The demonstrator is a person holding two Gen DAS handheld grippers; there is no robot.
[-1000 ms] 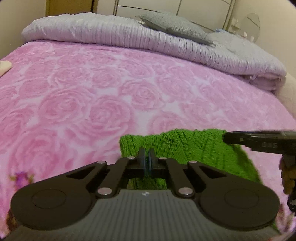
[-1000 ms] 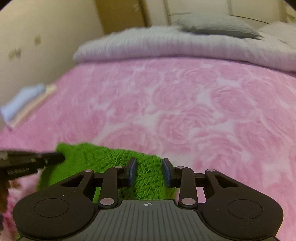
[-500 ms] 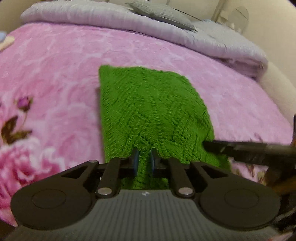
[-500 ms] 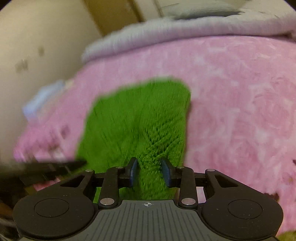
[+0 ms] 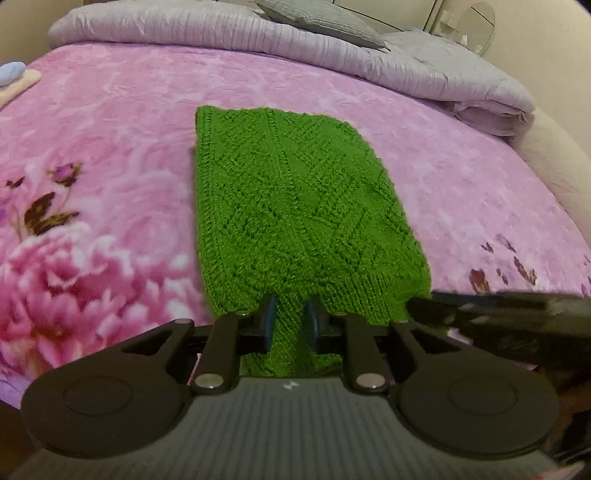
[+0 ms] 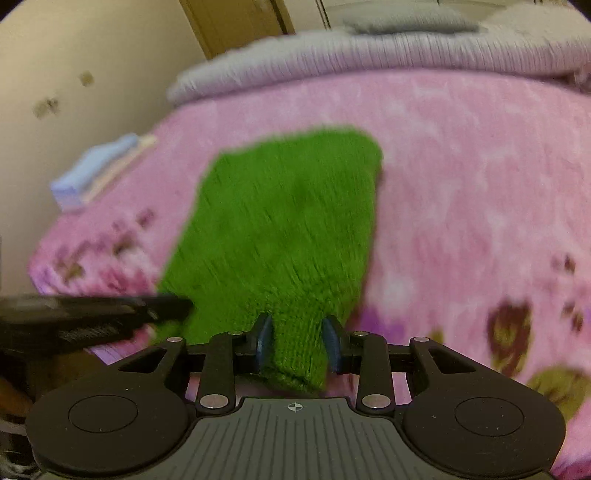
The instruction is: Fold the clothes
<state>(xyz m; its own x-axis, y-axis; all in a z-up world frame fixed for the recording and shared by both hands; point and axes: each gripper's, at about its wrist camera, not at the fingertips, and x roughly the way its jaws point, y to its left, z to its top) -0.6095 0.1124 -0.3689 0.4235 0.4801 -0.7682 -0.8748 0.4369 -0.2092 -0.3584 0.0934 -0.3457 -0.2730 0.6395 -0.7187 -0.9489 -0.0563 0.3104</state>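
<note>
Green knit garment (image 5: pixel 295 206) near edge sits between parted fingers of left gripper (image 5: pixel 290 325) and right gripper (image 6: pixel 297 341); grip unclear.

green knit (image 6: pixel 280 229) between the right claw (image 6: pixel 297 345) fingers, on pink blanket (image 6: pixel 461 166)

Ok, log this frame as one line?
phase: fold | left gripper: shut on green knit near edge | right gripper: same | cloth on pink blanket

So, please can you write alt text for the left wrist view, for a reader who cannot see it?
The left gripper pinches the near edge of a green knitted garment spread lengthwise on a pink rose-patterned blanket. The right gripper reaches in from the right; grey bedding lies behind.
</note>
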